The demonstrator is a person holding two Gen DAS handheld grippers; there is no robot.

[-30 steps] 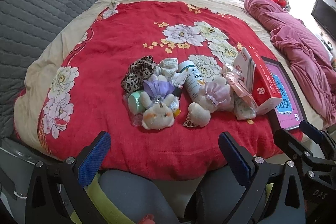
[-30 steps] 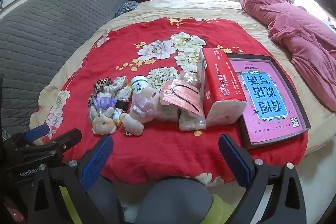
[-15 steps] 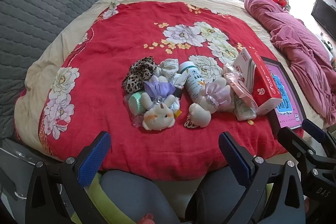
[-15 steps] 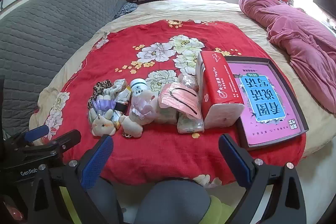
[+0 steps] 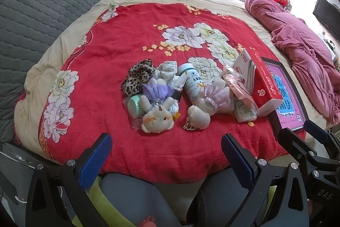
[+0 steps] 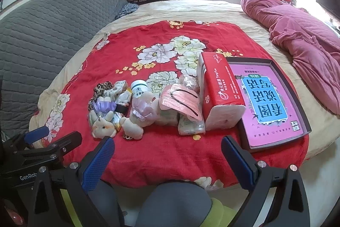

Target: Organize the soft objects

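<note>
A heap of small items lies on the red flowered blanket [image 5: 119, 52]. It holds a cream plush bunny in a purple dress [image 5: 157, 114] [image 6: 103, 122], a second plush in a pink dress [image 5: 209, 102] [image 6: 139, 116], a leopard scrunchie [image 5: 138, 76] [image 6: 99, 88], a white bottle [image 5: 191, 82] [image 6: 139, 88], pink packets [image 6: 180, 99] and a red tissue pack [image 5: 261, 86] [image 6: 221, 93]. My left gripper [image 5: 165, 154] hangs open near the bed's front edge, short of the bunny. My right gripper [image 6: 167, 154] is open too, in front of the tissue pack, holding nothing.
A dark tray with a pink printed sheet [image 6: 269, 99] lies at the right of the heap. A pink quilt [image 6: 303, 35] is bunched far right, a grey padded headboard [image 6: 42, 31] on the left. A person's knees [image 6: 170, 203] show below the grippers.
Both views have crept slightly closer to the heap. Nothing on the bed has moved, and both grippers stay open.
</note>
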